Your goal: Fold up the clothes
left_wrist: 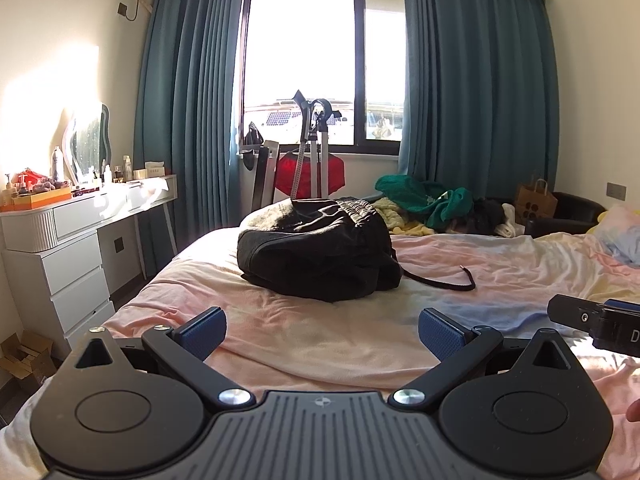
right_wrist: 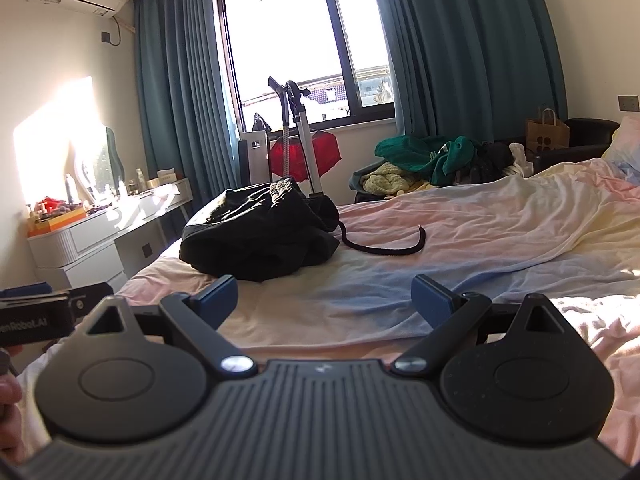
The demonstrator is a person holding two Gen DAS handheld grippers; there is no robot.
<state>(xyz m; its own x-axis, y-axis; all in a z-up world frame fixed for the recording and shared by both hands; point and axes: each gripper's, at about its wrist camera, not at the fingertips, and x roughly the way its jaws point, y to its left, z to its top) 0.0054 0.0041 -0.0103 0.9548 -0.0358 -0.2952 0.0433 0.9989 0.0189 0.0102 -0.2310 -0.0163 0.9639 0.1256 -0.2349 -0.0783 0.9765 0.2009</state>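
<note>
Bed (left_wrist: 320, 340) fills the lower half of both wrist views, covered by a rumpled sheet in pale pink, yellow and blue patches. Strong sun falls on its near right part. A crumpled black garment (left_wrist: 316, 248) sits in a heap directly on the sheet, toward the far left side of the bed. Its black drawstring (left_wrist: 444, 282) trails out to the right, curling flat on the sheet. A pastel pillow (left_wrist: 620, 232) lies at the far right edge.
</note>
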